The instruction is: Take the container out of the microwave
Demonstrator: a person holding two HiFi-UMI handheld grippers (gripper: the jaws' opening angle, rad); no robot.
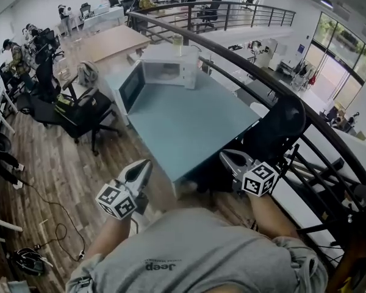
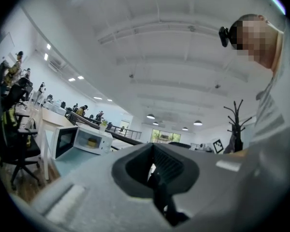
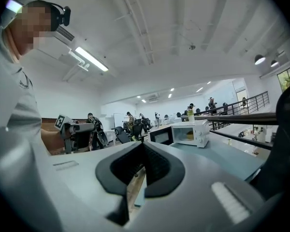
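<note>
Container (image 2: 92, 141) sits in the microwave (image 1: 171, 71), door open for access; left gripper (image 1: 145, 165) and right gripper (image 1: 226, 156) hang closed, empty, well short.

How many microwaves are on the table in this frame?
1. The microwave stands at the far end of the table, its door open, with a yellowish container inside. No other seems hidden.

"Jeep" is printed on the grey shirt (image 1: 201, 258).
</note>
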